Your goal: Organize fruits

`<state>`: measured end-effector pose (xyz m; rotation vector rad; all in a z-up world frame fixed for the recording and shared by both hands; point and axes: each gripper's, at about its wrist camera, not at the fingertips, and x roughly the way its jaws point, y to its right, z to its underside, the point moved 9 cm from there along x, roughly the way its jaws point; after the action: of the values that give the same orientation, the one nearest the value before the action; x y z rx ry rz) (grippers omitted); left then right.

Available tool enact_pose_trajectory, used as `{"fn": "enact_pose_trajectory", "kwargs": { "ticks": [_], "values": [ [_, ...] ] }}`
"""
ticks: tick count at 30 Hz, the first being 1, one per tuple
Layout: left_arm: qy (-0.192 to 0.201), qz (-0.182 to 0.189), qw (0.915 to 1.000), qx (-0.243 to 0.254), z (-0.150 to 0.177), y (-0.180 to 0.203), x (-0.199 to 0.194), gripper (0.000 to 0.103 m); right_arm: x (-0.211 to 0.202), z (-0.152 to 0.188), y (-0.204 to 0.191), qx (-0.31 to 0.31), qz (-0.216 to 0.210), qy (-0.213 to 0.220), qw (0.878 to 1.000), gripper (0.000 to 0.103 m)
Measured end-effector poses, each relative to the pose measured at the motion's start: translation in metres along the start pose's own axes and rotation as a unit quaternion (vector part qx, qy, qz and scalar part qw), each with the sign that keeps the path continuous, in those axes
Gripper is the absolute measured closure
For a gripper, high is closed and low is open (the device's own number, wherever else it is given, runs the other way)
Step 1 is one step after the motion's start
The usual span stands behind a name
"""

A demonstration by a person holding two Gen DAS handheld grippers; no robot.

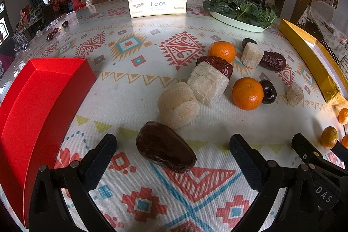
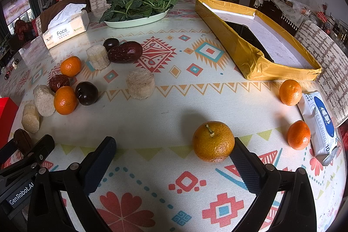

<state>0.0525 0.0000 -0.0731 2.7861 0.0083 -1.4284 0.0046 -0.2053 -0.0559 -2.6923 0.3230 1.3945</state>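
A table with a bright patterned cloth holds scattered fruit. The left tool sits low over the cloth with its two black fingers spread wide, released, holding nothing. A dark brown date lies on the cloth between those fingers, touching neither. Just beyond it are two pale cane pieces side by side, touching each other, with a wrinkled red date leaning against the far one. Further right are two mandarins, a dark plum touching the nearer mandarin, more cane pieces and another red date. A red box stands open at the left edge of the table.

The right tool is also spread wide and empty. A dull orange mandarin with a stem rests on the cloth by the tip of its right finger; whether they touch is unclear. Two brighter mandarins lie to the right, beside a wipes pack. A gold box, open, lies at the far right. At the far side of the table are a tissue pack and a plate of leafy greens. The left tool shows at the lower left of the right view.
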Motion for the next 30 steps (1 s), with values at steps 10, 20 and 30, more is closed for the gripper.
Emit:
{"fn": "enact_pose_trajectory", "kwargs": {
  "ticks": [10,20,30],
  "values": [
    [-0.026,0.018,0.9991,0.028,0.019,0.005,-0.013,0.0,0.002,-0.001,-0.001,-0.008,-0.006,-0.002,1.0,0.0],
    [-0.072,0.035,0.9954,0.051,0.053,0.004,-0.035,0.0,-0.015,0.021,0.0,-0.034,-0.025,-0.029,0.999,0.0],
    [0.07,0.098,0.9926,0.017,0.043,-0.025,-0.158,0.014,-0.049,0.02,0.007,-0.048,-0.067,0.0,0.997,0.004]
  ]
}}
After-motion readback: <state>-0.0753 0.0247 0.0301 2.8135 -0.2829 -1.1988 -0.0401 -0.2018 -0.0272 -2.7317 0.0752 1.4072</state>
